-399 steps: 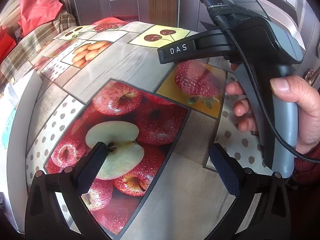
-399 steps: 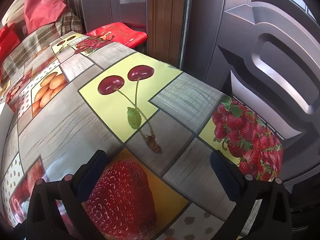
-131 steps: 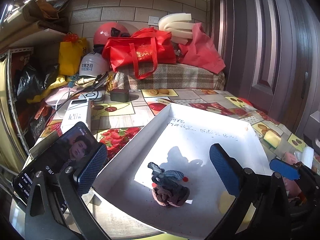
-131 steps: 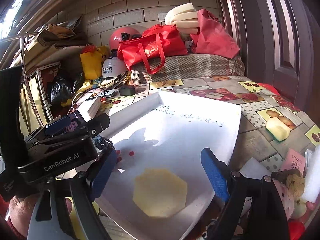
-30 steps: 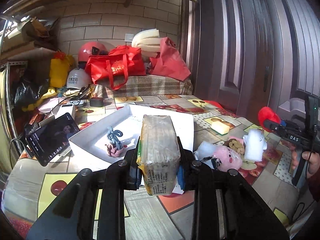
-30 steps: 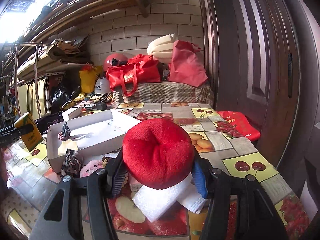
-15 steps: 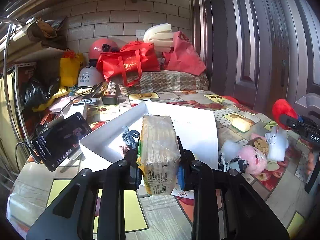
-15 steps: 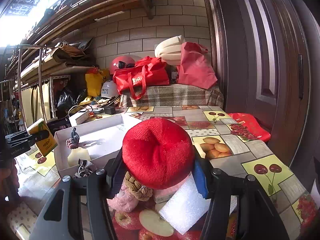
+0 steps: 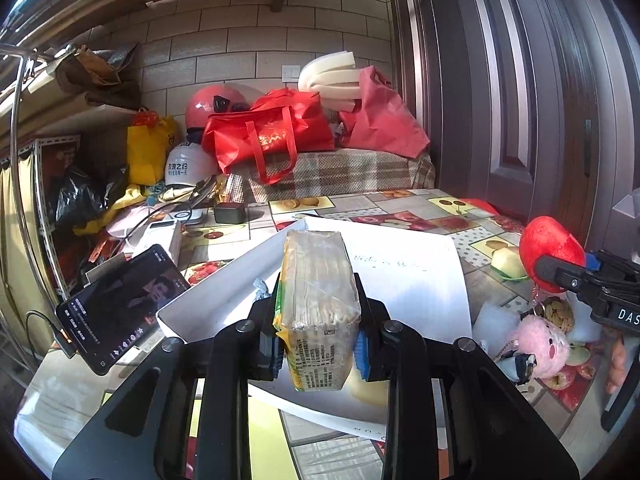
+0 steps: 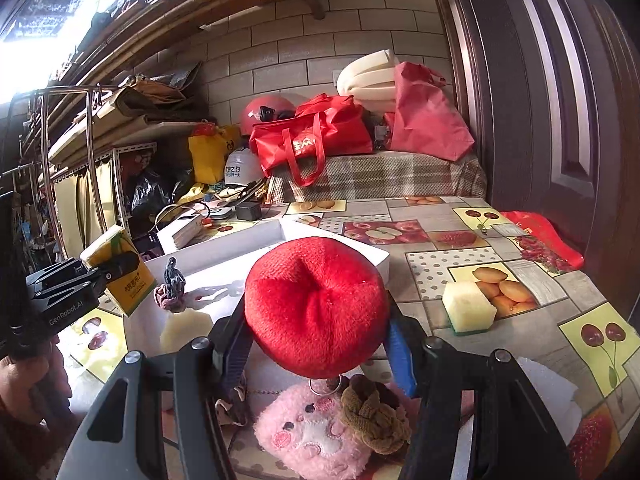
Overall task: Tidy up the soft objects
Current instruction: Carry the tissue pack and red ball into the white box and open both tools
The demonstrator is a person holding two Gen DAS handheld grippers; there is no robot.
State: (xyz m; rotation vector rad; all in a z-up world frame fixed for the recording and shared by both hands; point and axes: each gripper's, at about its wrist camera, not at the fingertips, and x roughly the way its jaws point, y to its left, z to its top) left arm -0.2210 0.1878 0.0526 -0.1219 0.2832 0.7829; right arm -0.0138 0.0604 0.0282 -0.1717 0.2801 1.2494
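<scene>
The tissue pack [image 9: 318, 308] sits between the fingers of the left gripper [image 9: 318, 350], above the near edge of the tray [image 9: 404, 280] on the table [image 9: 472, 224]. A phone [image 9: 116, 308] stands left of this gripper. The plush ball [image 10: 316, 304] sits in the right gripper [image 10: 316, 356]; below it lie a plush pig [image 10: 312, 436] and a knitted piece [image 10: 374, 412]. A sponge [image 10: 468, 308] lies to its right. The tray lies ahead and left, with a small figure [image 10: 172, 284] inside.

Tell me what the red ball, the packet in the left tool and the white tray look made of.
Red ball: plush fabric, matte, with a fuzzy nap and a stitched dimple. Packet: glossy clear plastic film, wrinkled, probably over folded tissues. White tray: smooth matte walls, likely cardboard or foam board; can't tell which.
</scene>
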